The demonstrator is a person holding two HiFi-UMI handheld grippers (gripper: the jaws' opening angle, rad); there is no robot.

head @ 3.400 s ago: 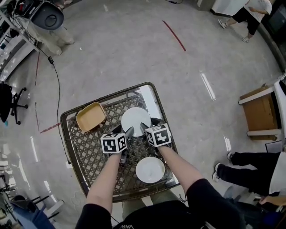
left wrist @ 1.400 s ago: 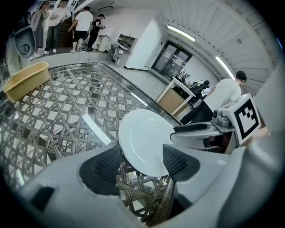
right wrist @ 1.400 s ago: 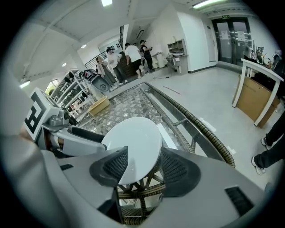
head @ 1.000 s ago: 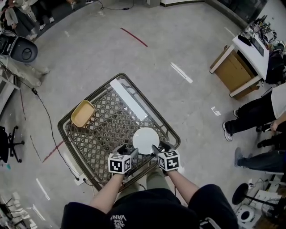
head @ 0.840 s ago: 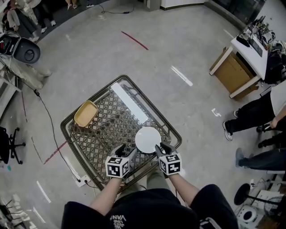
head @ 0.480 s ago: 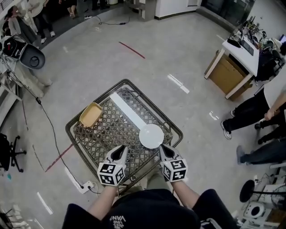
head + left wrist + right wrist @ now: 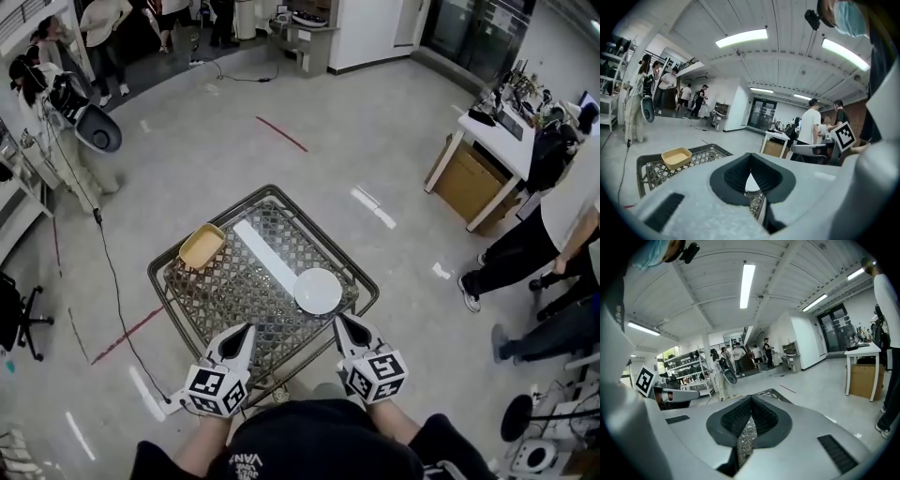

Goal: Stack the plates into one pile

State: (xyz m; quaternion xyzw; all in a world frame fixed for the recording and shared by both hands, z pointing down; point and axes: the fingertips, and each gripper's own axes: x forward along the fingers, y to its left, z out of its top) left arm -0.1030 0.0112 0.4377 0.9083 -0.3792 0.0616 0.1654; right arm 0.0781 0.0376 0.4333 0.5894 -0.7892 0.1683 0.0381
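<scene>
A pile of white plates (image 7: 318,291) sits near the right front corner of the wicker table (image 7: 232,296). A yellow square dish (image 7: 202,247) rests at the table's left back corner and also shows in the left gripper view (image 7: 676,157). My left gripper (image 7: 246,329) hangs over the table's near edge, left of the pile and apart from it. Its jaws have just been closing and are shut with nothing between them (image 7: 750,157). My right gripper (image 7: 341,322) hangs just in front of the pile, shut and holding nothing (image 7: 751,402).
People stand at the right (image 7: 525,253) next to a white desk with a brown box (image 7: 473,178). A cable (image 7: 105,267) and red tape lines (image 7: 281,133) run over the floor left of and behind the table. More people stand at the back left (image 7: 103,23).
The two separate plates from earlier now form one pile. Both grippers have drawn back from the pile toward me, risen, and gone from open to shut.
</scene>
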